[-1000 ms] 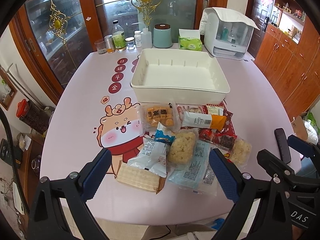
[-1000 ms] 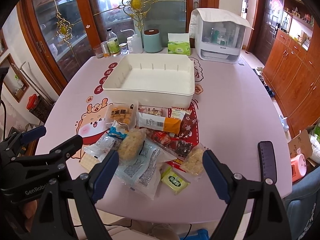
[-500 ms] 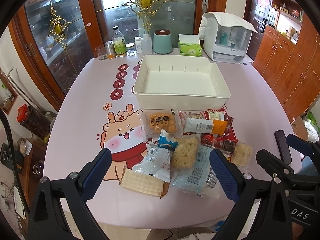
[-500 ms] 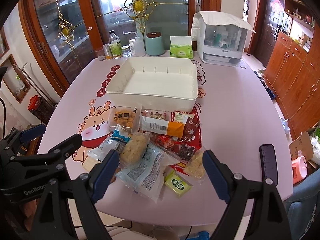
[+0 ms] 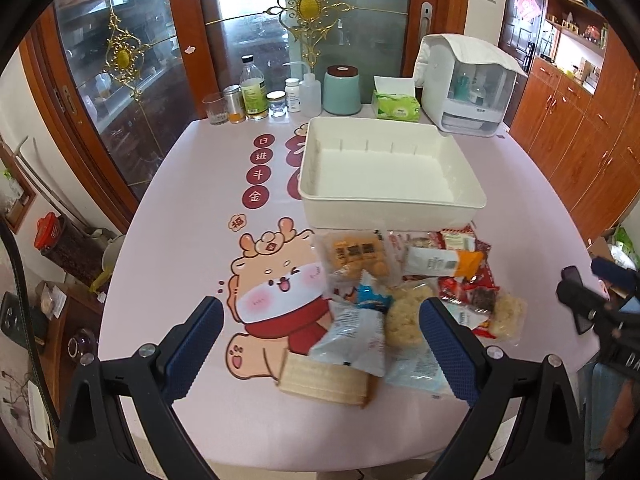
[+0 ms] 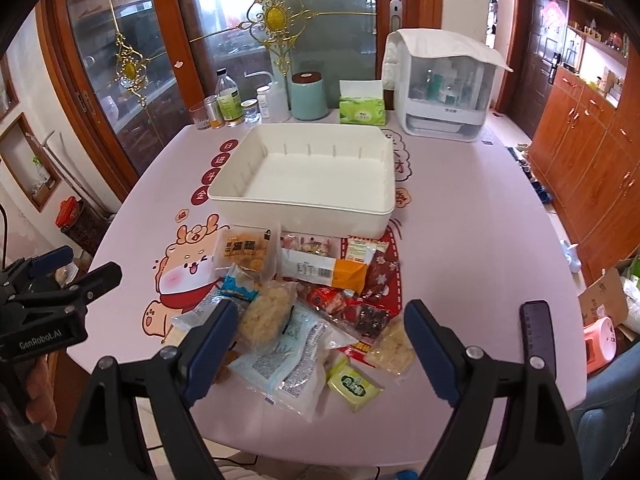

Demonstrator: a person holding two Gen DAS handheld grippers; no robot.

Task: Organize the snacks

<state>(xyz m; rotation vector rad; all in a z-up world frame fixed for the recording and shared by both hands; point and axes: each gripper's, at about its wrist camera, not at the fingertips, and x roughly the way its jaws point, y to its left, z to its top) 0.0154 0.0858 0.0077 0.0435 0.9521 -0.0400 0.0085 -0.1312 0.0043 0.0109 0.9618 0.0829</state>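
A loose pile of snack packets [image 6: 304,300] lay on the near half of the pink table [image 6: 472,248], just in front of the white bin [image 6: 308,176], which stood with nothing inside it. At the back of the pile, against the bin's front wall, sat a clear pack of small golden cookies [image 5: 358,254] and a white-and-orange bar wrapper [image 6: 324,270], with red wrappers [image 6: 332,300] just behind and beside the bar. Nearer the edge lay a pale puffed-rice cake [image 6: 266,314] on a large clear blue-printed bag [image 6: 286,354], a second rice cake [image 6: 392,350] to its right, a small green packet [image 6: 354,382] at the very front, and a flat tan wafer pack [image 5: 324,378] on the left side under a white-and-blue pouch [image 5: 352,338]. The left gripper [image 5: 320,344] hovered over the left part of the pile with its blue-padded jaws spread wide, gripping nothing. The right gripper [image 6: 316,344] hung above the near edge of the pile, jaws likewise wide apart and empty. Along the table's far edge stood bottles and jars [image 6: 236,104], a teal canister [image 6: 309,96], a green tissue box [image 6: 362,106] and a white lidded cabinet [image 6: 440,88].
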